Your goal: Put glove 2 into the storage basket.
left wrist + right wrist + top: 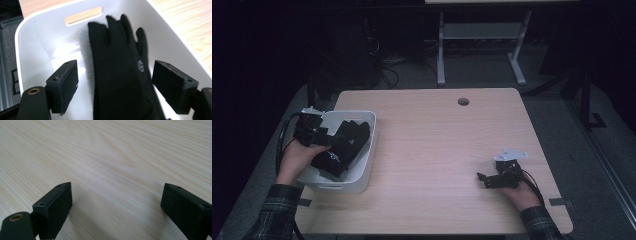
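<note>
Black fabric lies between my spread jaws: my left gripper (113, 85) hangs open inside the white plastic bin (35, 42), and the black glove (117, 72) rests flat on the bin's floor, fingers pointing toward the far wall with its handle slot (83, 15), not touched by either pad as far as I can tell. White walls rise close on both sides of my jaws, and in the high view the bin (362, 172) sits at the left edge of the wooden table (437, 145), holding the dark gloves (343, 145). Well apart on the table's right side, my right gripper (484, 179) rests low with its jaws wide open over bare wood, with a round cable hole (463, 101) near the far edge.
</note>
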Tool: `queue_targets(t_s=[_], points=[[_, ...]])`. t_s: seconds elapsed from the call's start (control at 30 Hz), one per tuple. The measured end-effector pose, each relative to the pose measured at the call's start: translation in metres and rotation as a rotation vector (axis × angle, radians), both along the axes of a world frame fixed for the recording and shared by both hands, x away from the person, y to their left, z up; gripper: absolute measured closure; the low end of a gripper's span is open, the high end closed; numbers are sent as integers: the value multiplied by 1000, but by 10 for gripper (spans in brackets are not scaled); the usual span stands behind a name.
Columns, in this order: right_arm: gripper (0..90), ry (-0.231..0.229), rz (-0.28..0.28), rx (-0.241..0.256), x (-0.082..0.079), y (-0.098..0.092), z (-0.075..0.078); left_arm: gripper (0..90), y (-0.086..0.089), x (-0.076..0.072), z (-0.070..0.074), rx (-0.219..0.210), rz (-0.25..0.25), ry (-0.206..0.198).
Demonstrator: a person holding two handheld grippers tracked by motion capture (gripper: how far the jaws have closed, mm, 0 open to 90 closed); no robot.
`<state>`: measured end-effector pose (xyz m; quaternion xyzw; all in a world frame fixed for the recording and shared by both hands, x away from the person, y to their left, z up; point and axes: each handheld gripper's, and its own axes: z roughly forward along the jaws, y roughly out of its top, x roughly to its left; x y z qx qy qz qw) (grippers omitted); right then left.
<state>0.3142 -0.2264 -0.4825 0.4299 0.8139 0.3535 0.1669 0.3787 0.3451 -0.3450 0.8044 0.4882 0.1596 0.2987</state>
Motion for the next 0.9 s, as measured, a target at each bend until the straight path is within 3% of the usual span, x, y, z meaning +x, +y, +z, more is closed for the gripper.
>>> queue_targets(t_s=[0.4,0.63,0.7,0.73,0.9], points=[[102,0,0,0,0,0,0,193,-37,-11,17,-112,-120,-72],[102,0,0,0,0,0,0,193,-74,-20,18,-153,-207,-94],[102,1,0,0,0,0,0,193,-86,-22,17,-161,-236,-103],[102,1,1,0,0,0,0,193,-93,-24,15,-185,-244,-110],[102,1,2,1,-1,0,0,194,-125,-30,7,-195,-311,-110]])
